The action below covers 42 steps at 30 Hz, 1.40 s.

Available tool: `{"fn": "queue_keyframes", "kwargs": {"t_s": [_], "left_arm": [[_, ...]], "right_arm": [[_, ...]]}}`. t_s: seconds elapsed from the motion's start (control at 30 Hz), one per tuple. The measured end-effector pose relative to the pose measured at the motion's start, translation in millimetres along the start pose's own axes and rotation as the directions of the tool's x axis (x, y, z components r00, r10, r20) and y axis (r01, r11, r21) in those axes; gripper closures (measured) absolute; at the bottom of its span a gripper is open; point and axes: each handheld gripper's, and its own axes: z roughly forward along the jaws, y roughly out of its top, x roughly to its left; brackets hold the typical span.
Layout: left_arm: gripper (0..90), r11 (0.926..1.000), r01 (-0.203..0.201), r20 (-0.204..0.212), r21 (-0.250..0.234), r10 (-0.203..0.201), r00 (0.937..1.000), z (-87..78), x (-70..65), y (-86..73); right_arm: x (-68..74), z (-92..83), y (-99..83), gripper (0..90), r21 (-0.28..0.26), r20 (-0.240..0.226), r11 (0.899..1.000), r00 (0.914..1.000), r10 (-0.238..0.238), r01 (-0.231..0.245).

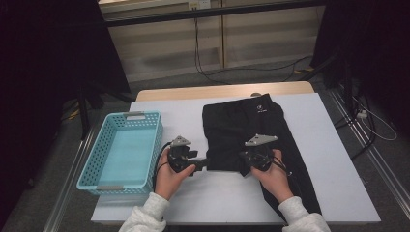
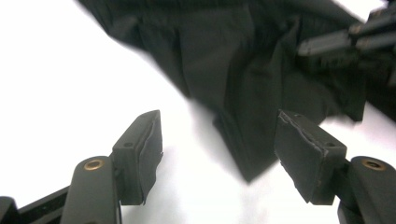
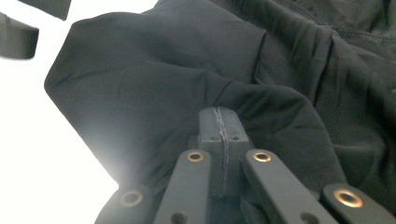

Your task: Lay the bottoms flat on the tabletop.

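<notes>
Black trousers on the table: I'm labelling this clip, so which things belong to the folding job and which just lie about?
In the job:
black trousers
left gripper, open at a fabric corner
right gripper, shut on the fabric

Lying about:
turquoise basket, empty
cables on the floor

Black trousers (image 1: 246,130): thin woven cloth, matt with faint sheen, smooth, softly creased; small white printed logo near waistband. Table (image 1: 333,159): covered by smooth matt white sheet, pale wood edge at far side. Basket (image 1: 99,162): light-blue moulded plastic, perforated walls, slightly glossy, grey label plates on rims. Left gripper (image 2: 219,154): matt black hard plastic arms, brass-coloured metal bushings, pads (image 2: 149,149) of dull black rubbery foam, edges rough and worn. Right gripper (image 3: 219,135): same matt plastic, brass rivets, scuffed pad seam. Grey matt plate (image 1: 261,139) on top, looked like metal. Sleeves (image 1: 145,217): pale fleecy knit, fuzzy.
</notes>
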Motion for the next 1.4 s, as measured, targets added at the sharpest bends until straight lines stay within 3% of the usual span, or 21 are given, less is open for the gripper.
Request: {"fn": "queue_keyframes", "kwargs": {"t_s": [0.13, 0.2, 0.27, 0.37, 0.47, 0.57, 0.6, 0.67, 0.8, 0.9, 1.0, 1.1, 1.2, 1.33, 1.4], "left_arm": [[37.1, 0.9996, -0.03, -0.013, 0.001, 0.03, 0.9995, 5.3, -5.6, -2.3], [38.2, 0.9999, -0.014, -0.006, 0.0, 0.014, 0.9999, 9.5, -7.9, -2.8], [49.2, 0.9995, -0.014, 0.023, 0.03, 0.013, 0.9997, 12.9, -10.9, -2.7], [63.1, 0.9981, -0.038, 0.027, 0.049, 0.036, 0.999, 16.9, -16.5, -2.4], [81.7, 0.9971, -0.008, 0.052, 0.075, 0.004, 0.9987, 18.7, -18.3, -0.4], [88.8, 0.9972, 0.041, 0.066, 0.062, -0.045, 0.9968, 17.6, -19.3, 1.1], [89.2, 0.9971, 0.043, 0.074, 0.062, -0.048, 0.9961, 14.6, -18.4, 2.8], [89.4, 0.9975, 0.058, 0.087, 0.039, -0.061, 0.9943, 7.4, -17.2, 6.8], [89.5, 0.996, 0.089, 0.103, 0.005, -0.089, 0.9907, -8.9, -12.1, 13.7], [89.5, 0.9951, 0.098, 0.101, -0.016, -0.096, 0.9902, -15.9, -11.6, 16.6], [89.5, 0.9954, 0.091, 0.105, -0.03, -0.088, 0.9906, -19.7, -11.0, 19.1], [89.5, 0.9942, 0.101, 0.11, -0.036, -0.096, 0.9893, -20.7, -10.2, 19.1], [89.5, 0.9937, 0.106, 0.12, -0.036, -0.101, 0.9876, -19.9, -9.1, 18.7], [89.5, 0.9929, 0.112, 0.119, -0.041, -0.107, 0.9872, -18.9, -7.7, 18.5], [89.5, 0.9932, 0.11, 0.119, -0.038, -0.105, 0.9873, -19.5, -7.0, 18.9]], "right_arm": [[3.7, -0.2, -1.4, 90.0, -0.002, 0.003, 1.0, 0.9999, -0.015, 0.015], [4.9, -0.6, -2.0, 89.5, -0.003, 0.002, 1.0, 0.9997, -0.025, 0.025], [5.4, -1.3, -2.7, 88.3, -0.005, 0.007, 1.0, 0.9996, -0.029, 0.029], [6.3, -2.8, -3.3, 83.0, -0.01, 0.017, 0.998, 0.9981, -0.06, 0.06], [5.8, -6.3, -4.7, 77.8, -0.018, 0.019, 0.997, 0.9974, -0.07, 0.071], [3.6, -15.0, -5.3, 66.1, -0.028, 0.048, 0.996, 0.9958, -0.078, 0.08], [2.4, -20.9, -5.6, 62.4, -0.052, 0.068, 0.995, 0.9947, -0.077, 0.08], [-1.0, -33.5, -8.1, 56.7, -0.09, 0.06, 0.995, 0.9972, -0.044, 0.05], [-0.4, -54.1, -18.3, 52.3, -0.11, 0.065, 0.992, 0.9965, -0.052, 0.059], [5.5, -62.8, -24.3, 52.5, -0.1, 0.057, 0.991, 0.9953, -0.078, 0.084], [16.9, -66.6, -28.9, 60.6, -0.09, 0.026, 0.99, 0.9939, -0.107, 0.109], [33.5, -64.2, -31.9, 67.9, -0.066, -0.042, 0.987, 0.9878, -0.15, 0.147], [45.5, -53.2, -33.8, 69.5, -0.038, -0.078, 0.984, 0.9812, -0.177, 0.174], [47.6, -30.9, -35.7, 59.6, 0.003, -0.056, 0.984, 0.982, -0.18, 0.181], [44.7, -26.9, -34.4, 59.3, -0.012, -0.058, 0.987, 0.9856, -0.159, 0.158]]}}
